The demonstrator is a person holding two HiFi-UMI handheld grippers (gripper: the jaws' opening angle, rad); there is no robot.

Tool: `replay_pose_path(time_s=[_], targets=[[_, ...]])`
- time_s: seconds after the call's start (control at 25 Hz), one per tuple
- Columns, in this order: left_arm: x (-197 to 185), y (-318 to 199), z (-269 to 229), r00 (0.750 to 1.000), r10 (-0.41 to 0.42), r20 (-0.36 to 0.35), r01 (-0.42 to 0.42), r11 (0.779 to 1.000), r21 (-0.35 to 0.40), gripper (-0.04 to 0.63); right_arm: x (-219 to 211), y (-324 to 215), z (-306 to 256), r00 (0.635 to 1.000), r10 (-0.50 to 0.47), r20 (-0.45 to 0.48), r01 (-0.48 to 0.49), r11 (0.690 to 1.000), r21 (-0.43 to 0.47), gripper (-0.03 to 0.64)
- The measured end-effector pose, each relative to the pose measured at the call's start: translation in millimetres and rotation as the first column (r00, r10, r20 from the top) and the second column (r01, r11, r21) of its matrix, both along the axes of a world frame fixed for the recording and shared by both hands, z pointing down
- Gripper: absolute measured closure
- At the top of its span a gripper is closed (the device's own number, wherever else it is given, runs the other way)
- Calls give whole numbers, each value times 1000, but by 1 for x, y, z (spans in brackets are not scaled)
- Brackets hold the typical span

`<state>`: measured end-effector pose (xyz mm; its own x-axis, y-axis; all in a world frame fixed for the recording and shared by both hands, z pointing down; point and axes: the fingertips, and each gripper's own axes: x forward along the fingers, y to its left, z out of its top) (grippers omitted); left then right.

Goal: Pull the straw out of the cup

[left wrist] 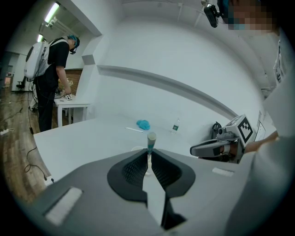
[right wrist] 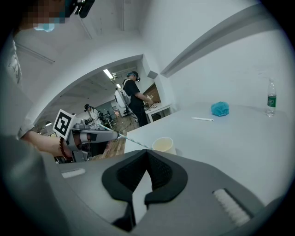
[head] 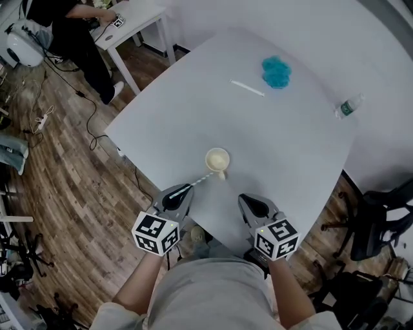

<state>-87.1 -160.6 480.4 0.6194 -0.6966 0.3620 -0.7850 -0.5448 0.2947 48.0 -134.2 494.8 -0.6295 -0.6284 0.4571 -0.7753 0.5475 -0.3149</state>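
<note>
A cream paper cup (head: 217,158) stands upright near the front of the white table (head: 290,148). My left gripper (head: 184,190) is shut on the near end of a blue-and-white striped straw (head: 202,179). The straw slants from the jaws toward the cup's near side. In the left gripper view the straw (left wrist: 150,140) rises from the closed pads of my left gripper (left wrist: 148,156), its far end free, with the cup's rim just behind. My right gripper (head: 248,200) hovers to the cup's right, shut on nothing. In the right gripper view the cup (right wrist: 163,144) sits just beyond my right gripper's (right wrist: 147,153) jaws.
A second straw (head: 247,87), a blue fluffy lump (head: 276,71) and a water bottle (head: 349,107) lie at the table's far side. A person stands at a small white table (head: 129,19) at the back left. An office chair (head: 381,219) stands to the right.
</note>
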Motion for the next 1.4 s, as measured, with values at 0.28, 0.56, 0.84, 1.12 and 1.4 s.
replay_pose_path(time_s=[0.28,0.56,0.84,1.12,1.4], targets=[[-1,30,-13,1000,16,-17,-16,1000,9,551,-3,13,-12,1000,2,10,-2,1000,23,611],[0,54,-29,999,29,-34,-28,999,25,551,-7,24,-27,1000,-5,30,3,999,42,612],[-4,66,-35,999,39,-23,-39,999,23,551,-7,27,-35,999,-7,47,5,999,52,611],[-8,72,-37,998,62,-19,-61,998,26,551,-14,31,-39,998,-28,48,26,998,53,612],[-10,72,-39,998,62,-21,-62,998,28,551,-17,28,-41,998,-33,56,30,998,57,612]])
